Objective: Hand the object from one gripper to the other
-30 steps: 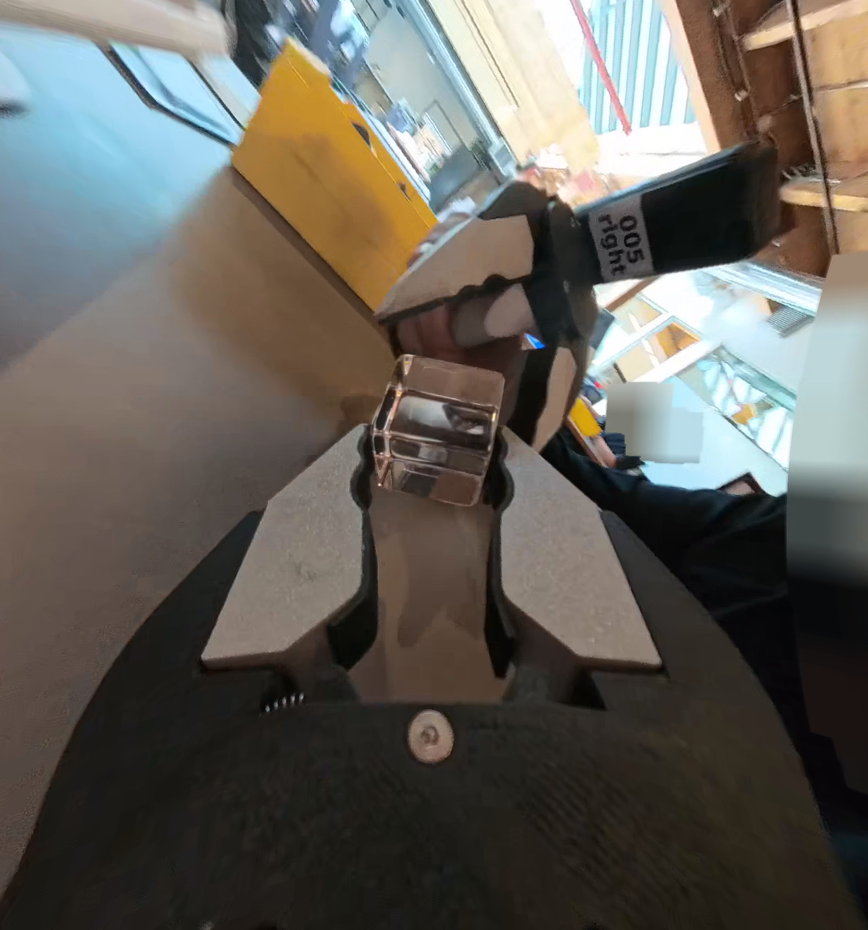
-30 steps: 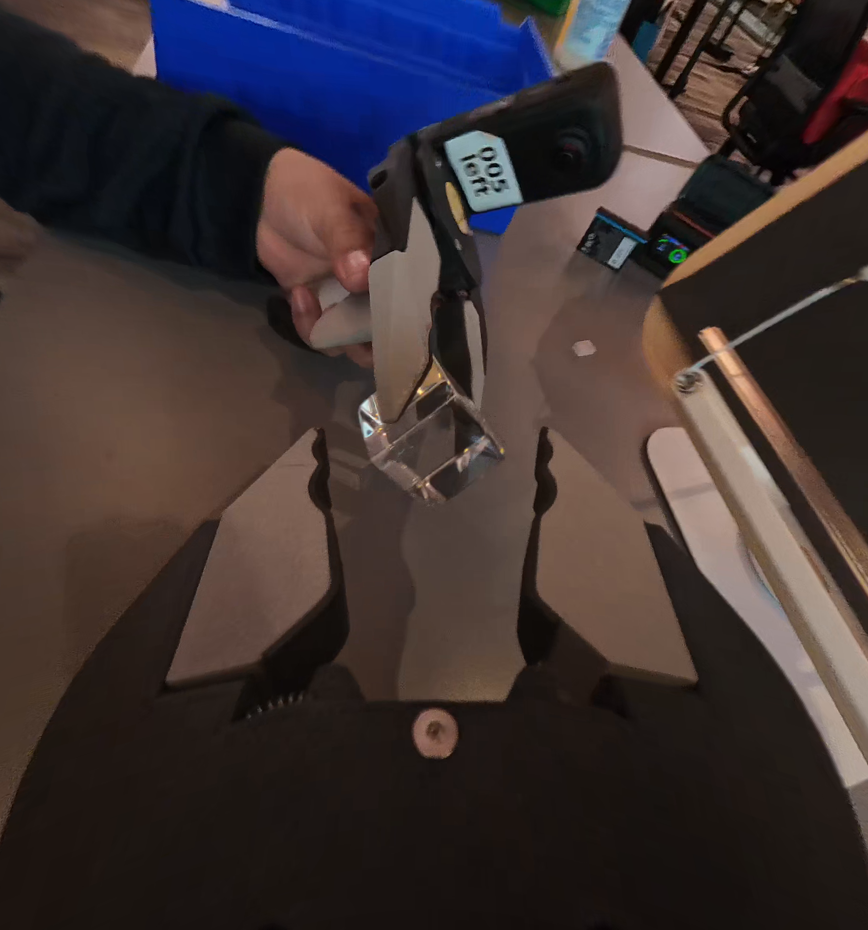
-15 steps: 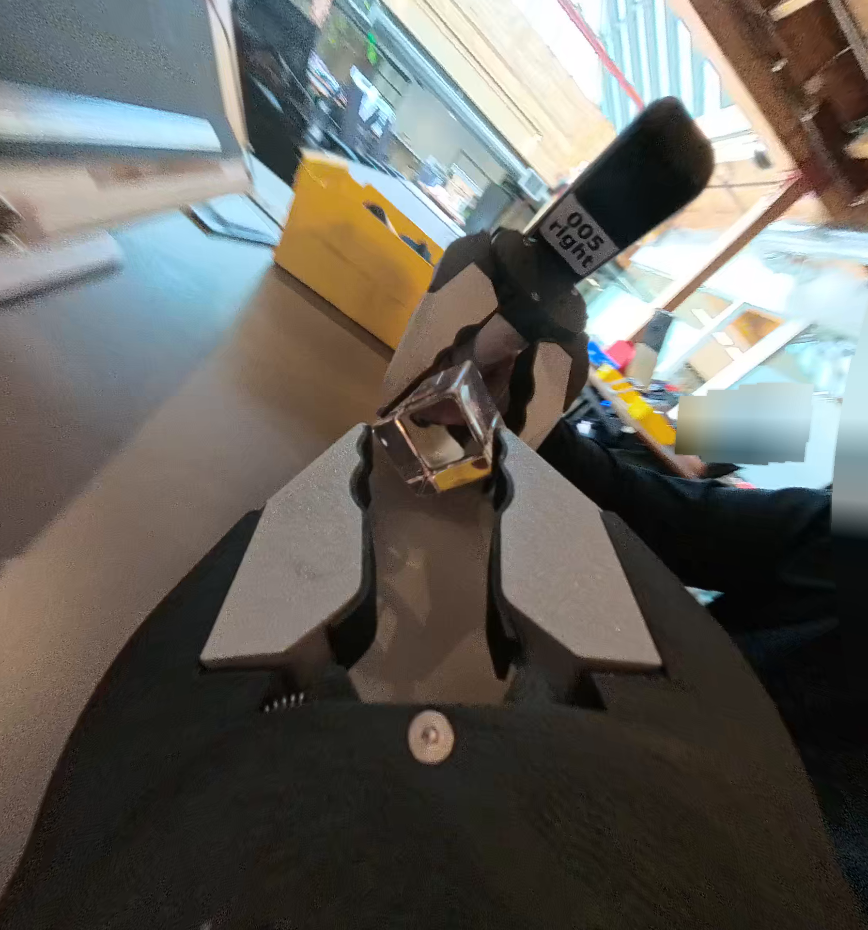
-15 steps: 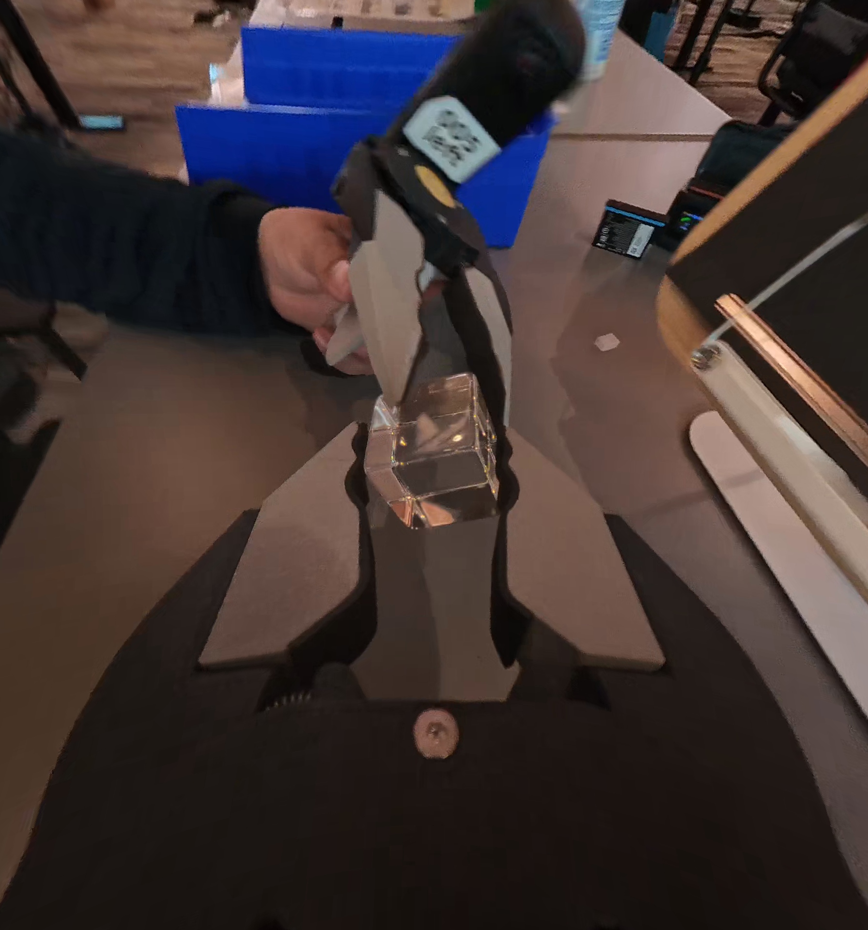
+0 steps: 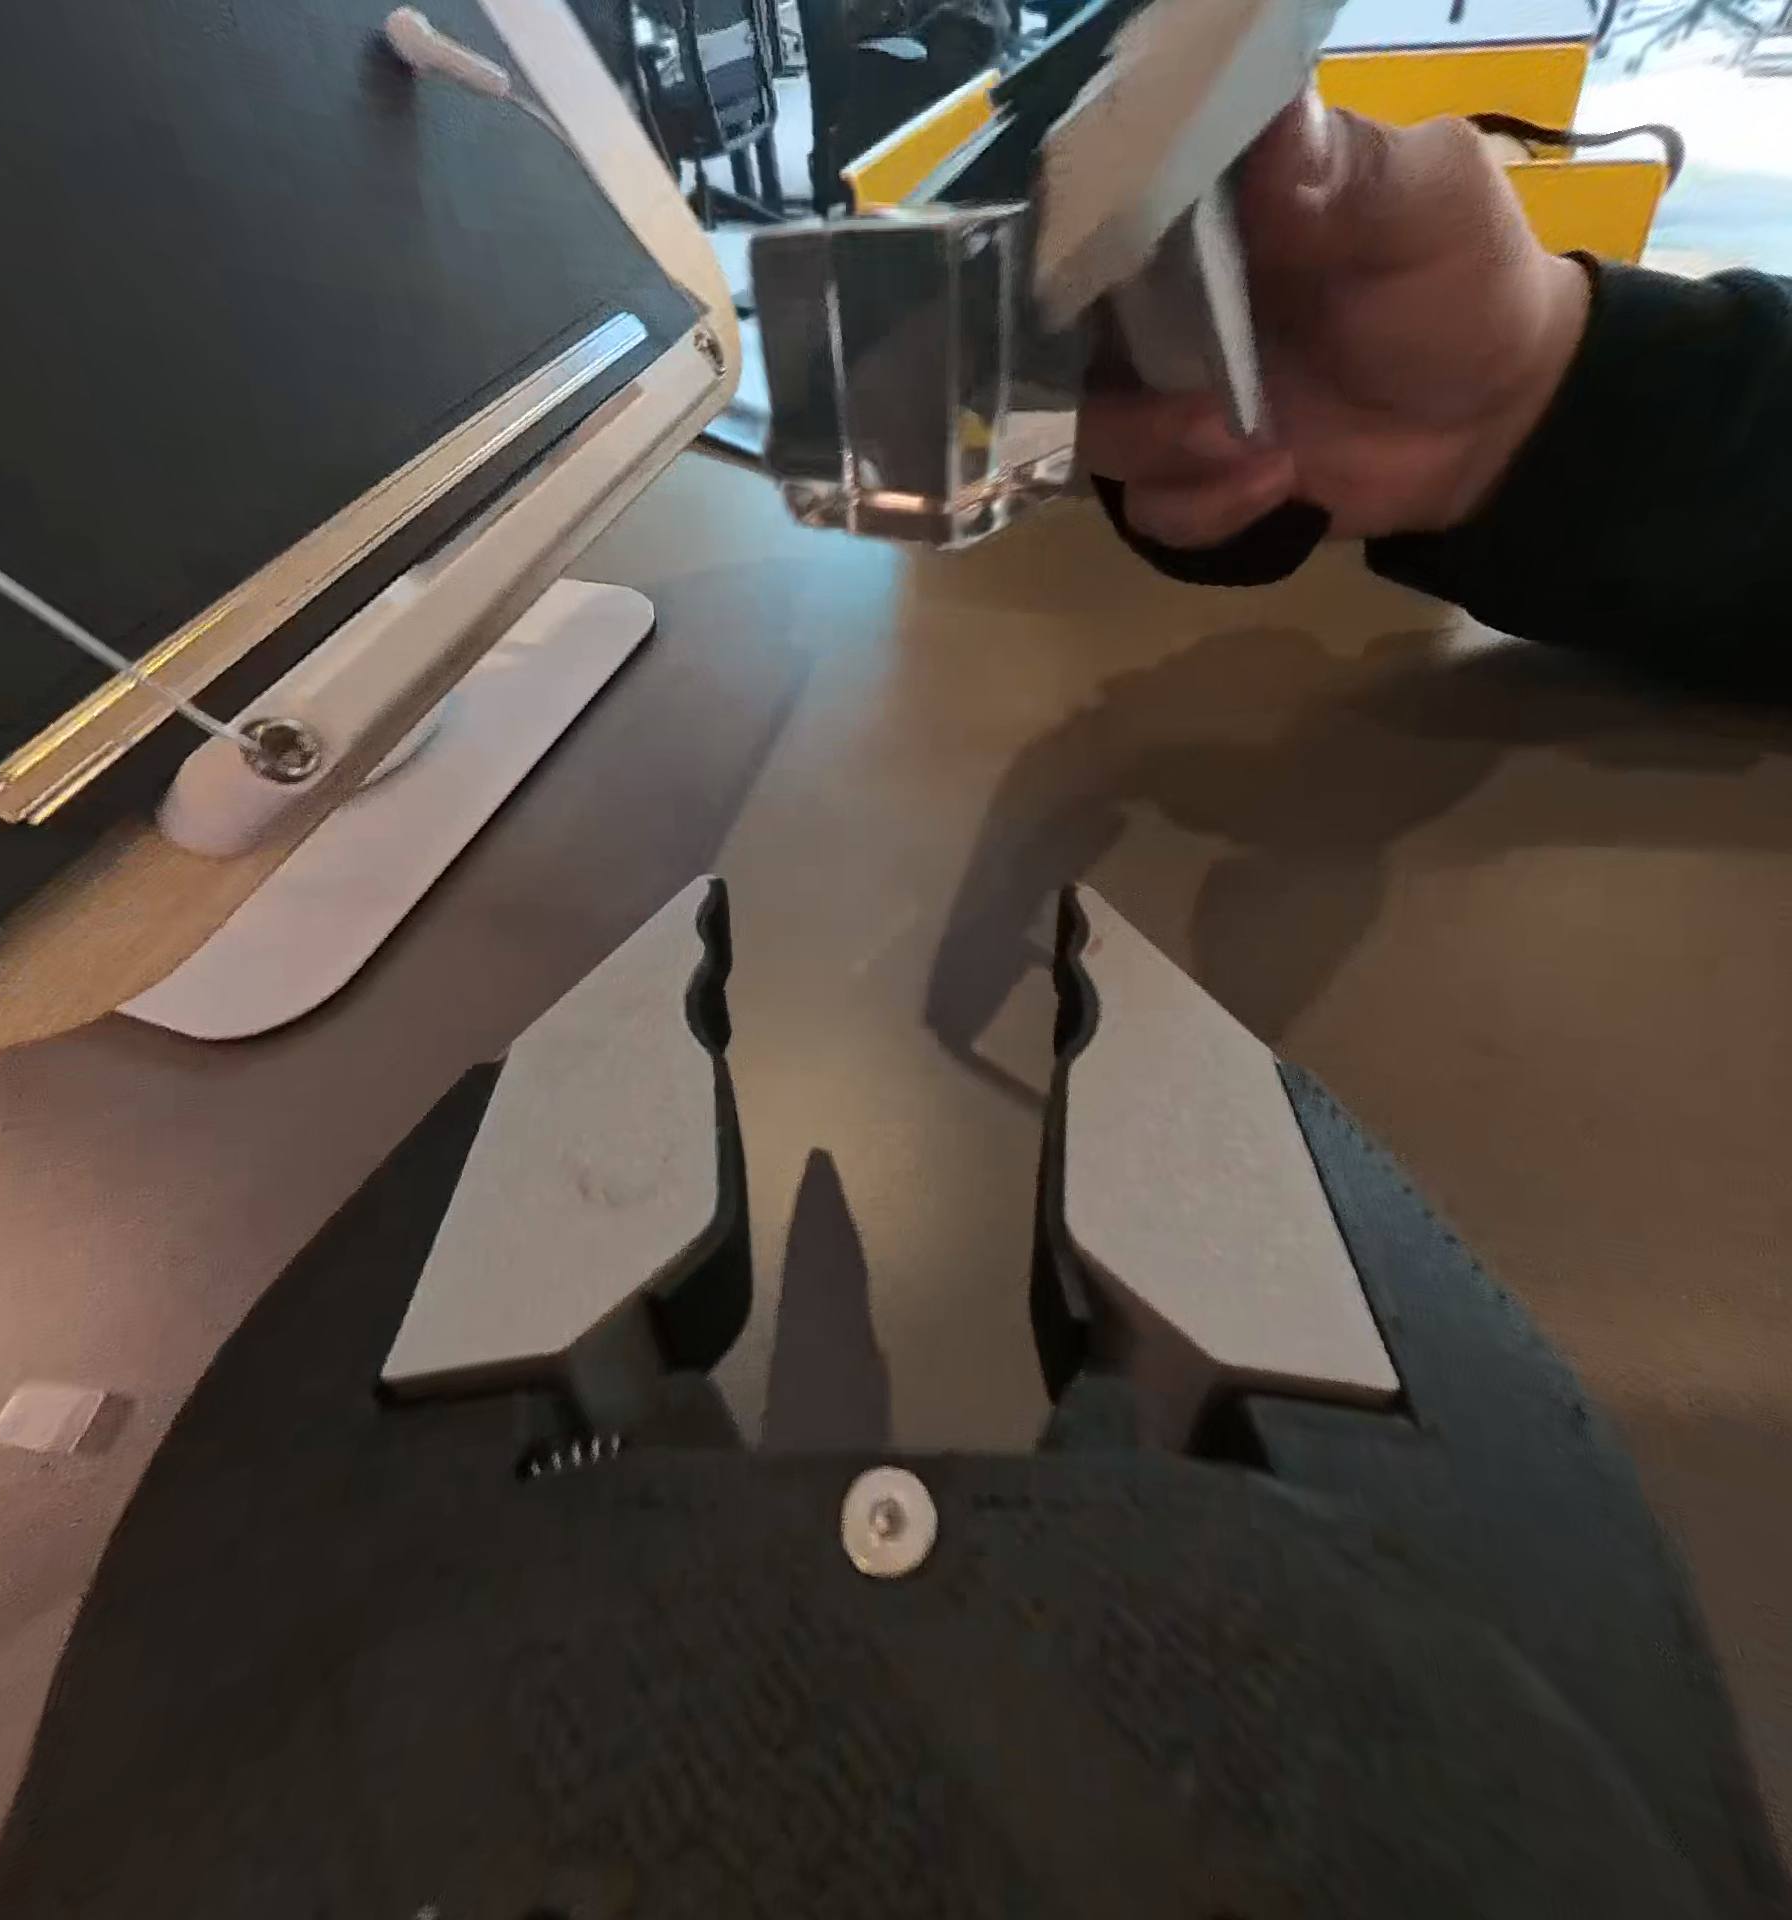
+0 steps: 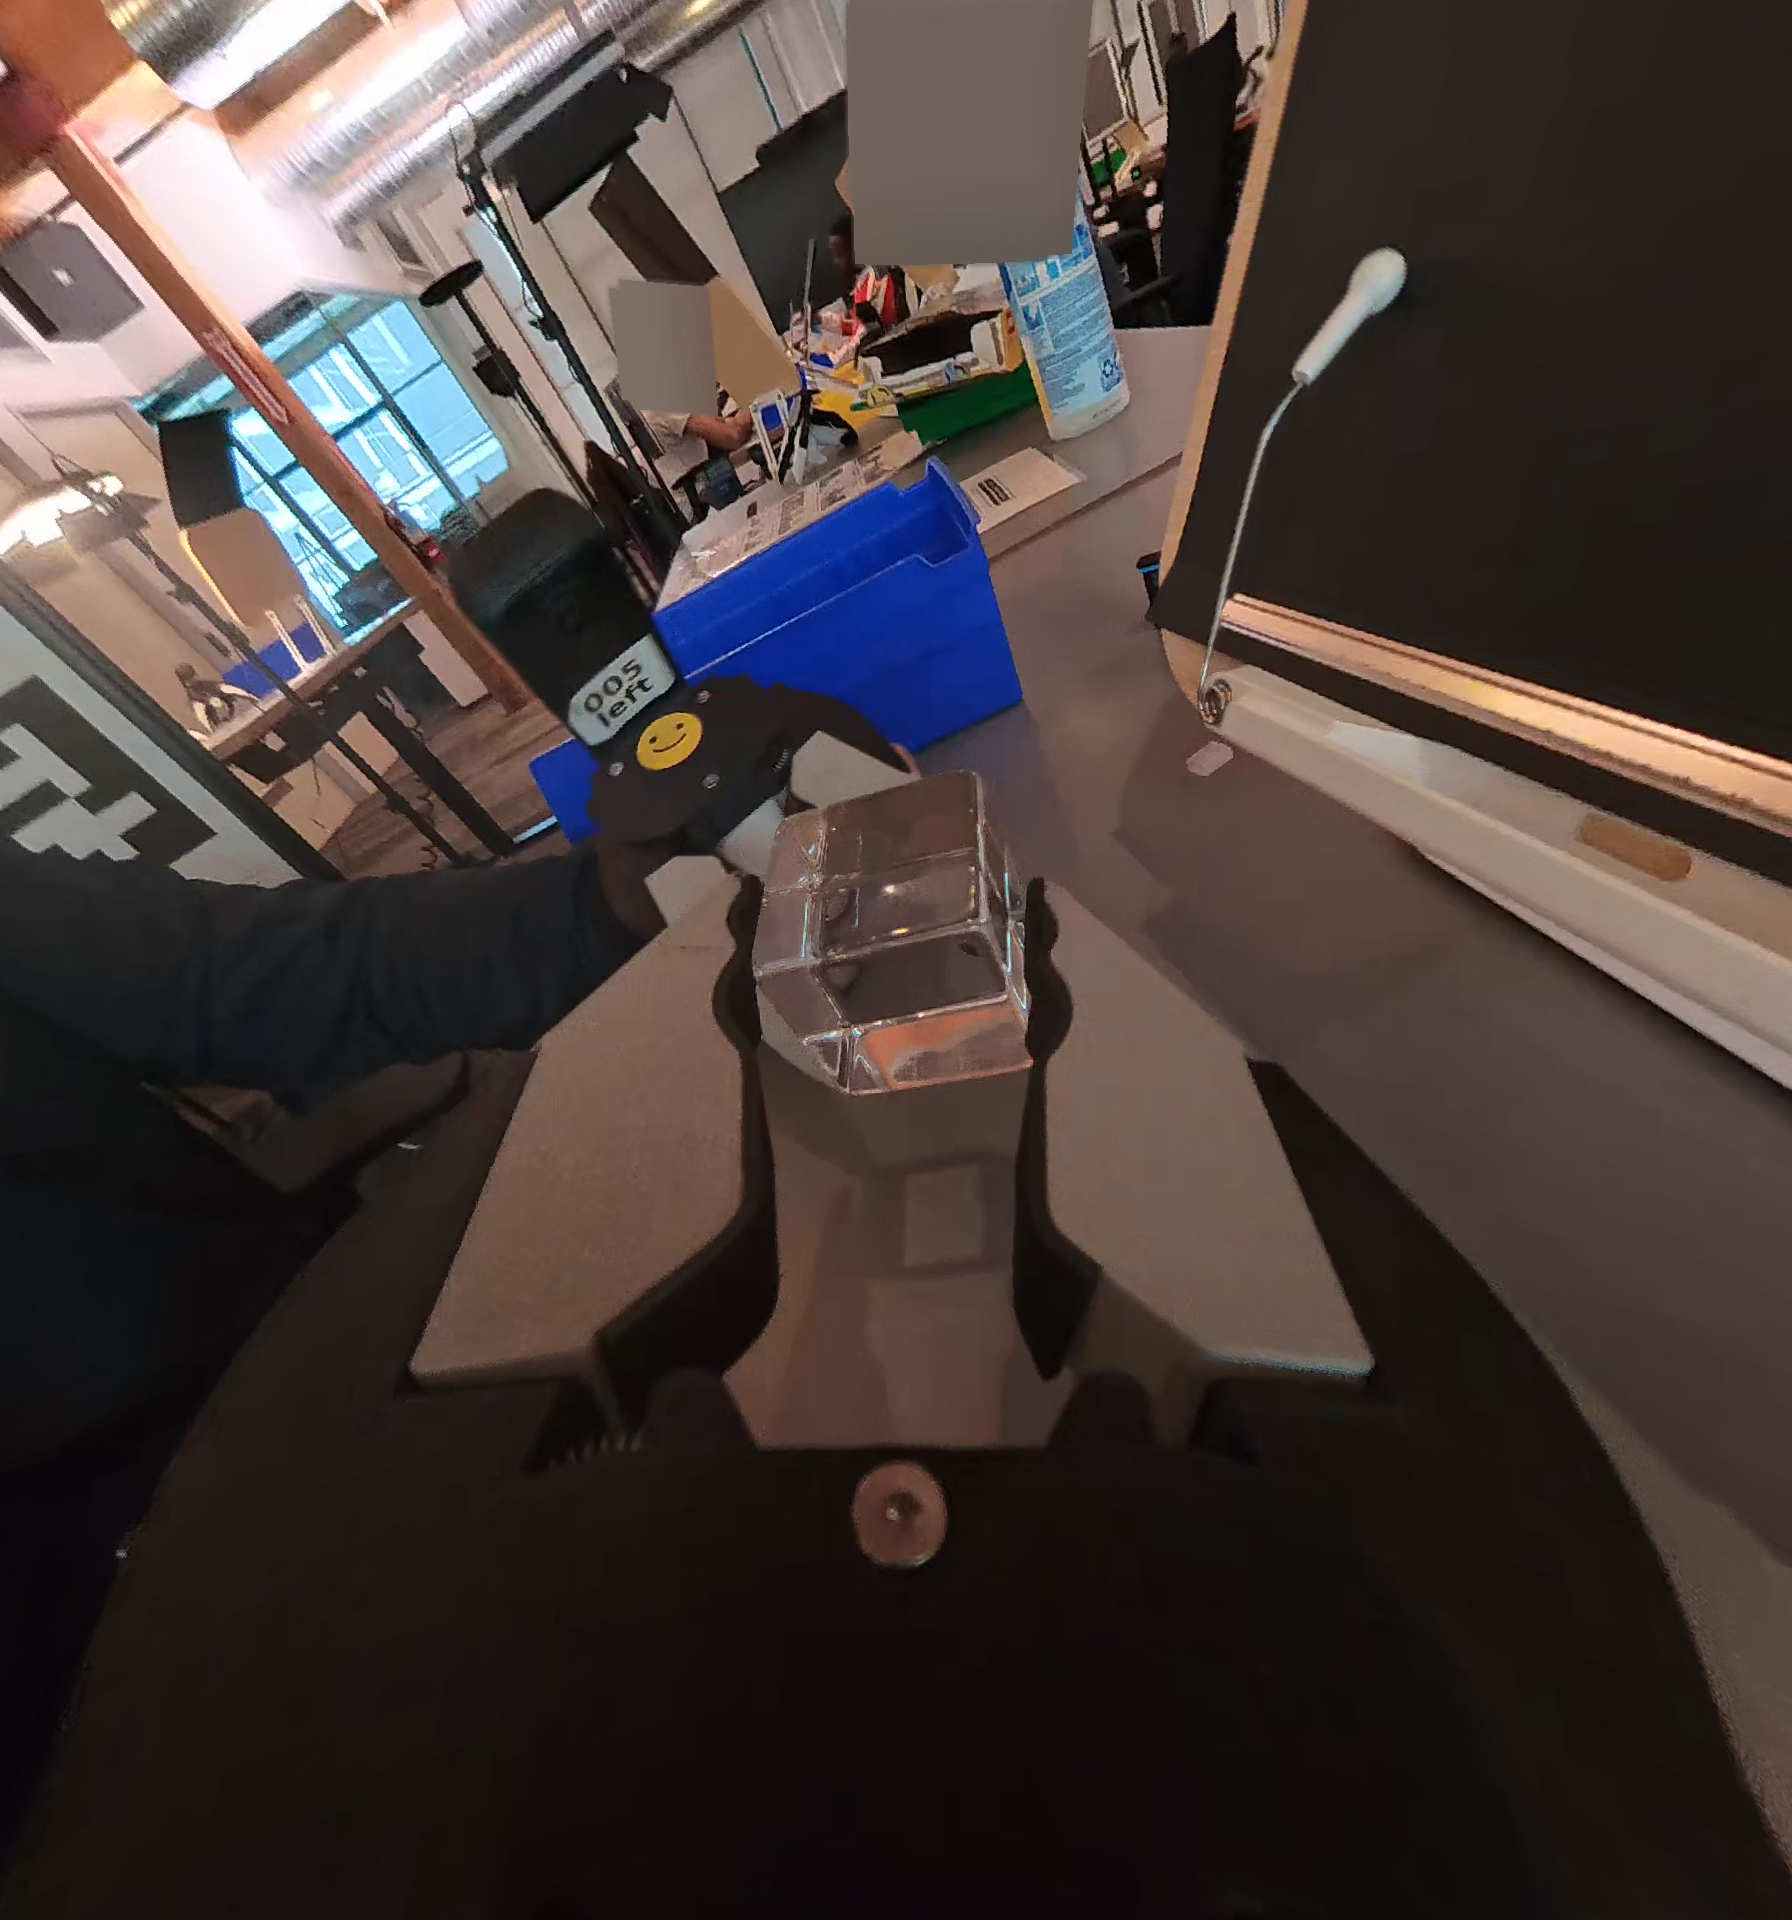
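Right gripper (image 6: 892,961) is clenched on the clear glass cube (image 6: 892,935) — in the right wrist view the cube sits dead centre of the frame, pinched at the very tips of both fingers, one face toward the camera, its far half sticking out past the tips. Left gripper (image 5: 892,966) is released: in the left wrist view its two grey fingers stand apart at lower centre with only bare brown table (image 5: 1494,1091) between them. From that view the cube (image 5: 892,374) is up in the top centre, well above and ahead of the left fingertips, clear of the table, with the right gripper's fingers (image 5: 1162,135) clamping it from the upper right and a hand (image 5: 1370,332) in a dark sleeve behind — blurred there. In the right wrist view the left gripper (image 6: 767,821) shows just beyond the cube at centre left, black body with a yellow smiley sticker; its tips are hidden behind the cube, so I can't tell contact from that angle. A black board on a white stand (image 5: 404,831) fills the upper left of the left wrist view and the right edge of the right wrist view. A blue bin (image 6: 850,623) sits on the table behind the left gripper, upper centre; a yellow bin (image 5: 1443,125) lies at top right of the left wrist view.
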### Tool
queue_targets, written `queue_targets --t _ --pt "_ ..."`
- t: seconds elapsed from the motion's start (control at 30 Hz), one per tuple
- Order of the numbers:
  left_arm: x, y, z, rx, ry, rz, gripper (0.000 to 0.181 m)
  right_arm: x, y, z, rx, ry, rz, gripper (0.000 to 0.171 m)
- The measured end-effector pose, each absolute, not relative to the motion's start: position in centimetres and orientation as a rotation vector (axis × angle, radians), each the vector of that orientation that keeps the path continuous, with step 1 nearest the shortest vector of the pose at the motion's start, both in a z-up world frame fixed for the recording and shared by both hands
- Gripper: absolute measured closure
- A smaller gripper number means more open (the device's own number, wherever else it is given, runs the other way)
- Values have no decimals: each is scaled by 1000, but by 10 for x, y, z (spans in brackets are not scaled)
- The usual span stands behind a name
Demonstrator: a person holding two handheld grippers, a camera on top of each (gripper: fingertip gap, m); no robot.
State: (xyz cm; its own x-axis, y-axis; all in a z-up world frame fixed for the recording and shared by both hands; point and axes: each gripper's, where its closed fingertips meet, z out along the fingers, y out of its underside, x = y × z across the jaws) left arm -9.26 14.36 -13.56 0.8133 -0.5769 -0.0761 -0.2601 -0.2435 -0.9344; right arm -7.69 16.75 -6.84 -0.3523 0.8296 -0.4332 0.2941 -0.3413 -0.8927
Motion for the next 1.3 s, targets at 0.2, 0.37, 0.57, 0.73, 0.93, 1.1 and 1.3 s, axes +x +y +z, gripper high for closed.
queue_targets --t 0.2,0.37,0.57,0.73,0.93,1.1,1.3 --pt "-100 147 -133 -1760 732 -30 123 -82 161 -88 -1574 -1536 1759 124" --pt "-92 145 -138 -1736 807 21 125 -84 147 -99 -1633 -1613 1803 124" --pt "-91 145 -130 -1662 824 82 124 -85 135 -107 -1688 -1653 1865 124" --pt "-77 136 -118 -1506 931 250 133 -87 121 -114 -1755 -1688 1942 125" --pt "-66 133 -132 -1496 1042 298 127 -85 103 -127 -1830 -1774 2004 125" --pt "-62 131 -129 -1479 1085 330 134 -85 101 -122 -1766 -1794 2001 126" --pt "-79 137 -118 -1611 839 9 136 -83 141 -106 -1638 -1679 1801 121"
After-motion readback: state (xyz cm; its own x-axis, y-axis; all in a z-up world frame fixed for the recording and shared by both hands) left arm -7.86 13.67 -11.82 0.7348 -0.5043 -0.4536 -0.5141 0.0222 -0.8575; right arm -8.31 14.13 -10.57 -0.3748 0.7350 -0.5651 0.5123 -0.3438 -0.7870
